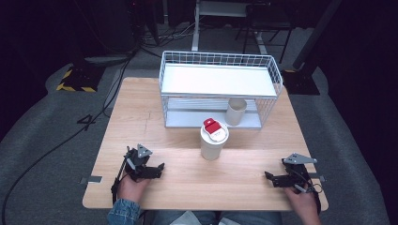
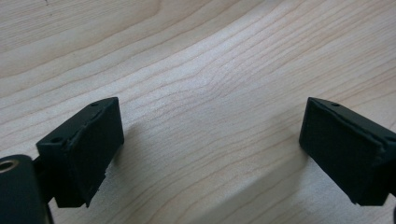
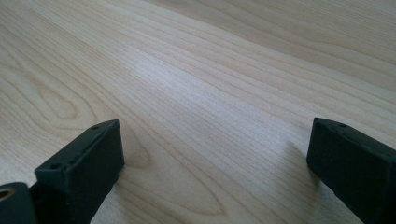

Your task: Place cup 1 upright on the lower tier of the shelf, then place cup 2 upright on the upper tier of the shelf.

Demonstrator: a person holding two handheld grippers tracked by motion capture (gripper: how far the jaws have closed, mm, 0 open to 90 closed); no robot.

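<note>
White paper cup (image 1: 214,143) with a white lid and a red tab on top stands near the middle of the wooden surface (image 1: 187,183), just in front of the wire rack (image 1: 220,89); a second, open cup (image 1: 236,111) sits on the rack's lower shelf. Your left tool (image 1: 157,169) and right tool (image 1: 271,178) both rest low near the front edge, well apart from the cup, one on each side. Each has its jaws spread wide with nothing between them but bare wood.

Pick one tool for the reach, probably the closer left one, and keep the other parked. Come in level at the cup's mid-height, below the lid rim, so the jaws straddle the wall squarely. Close gently: paper walls likely crush, and a high or tilted grip could pop the lid.
</note>
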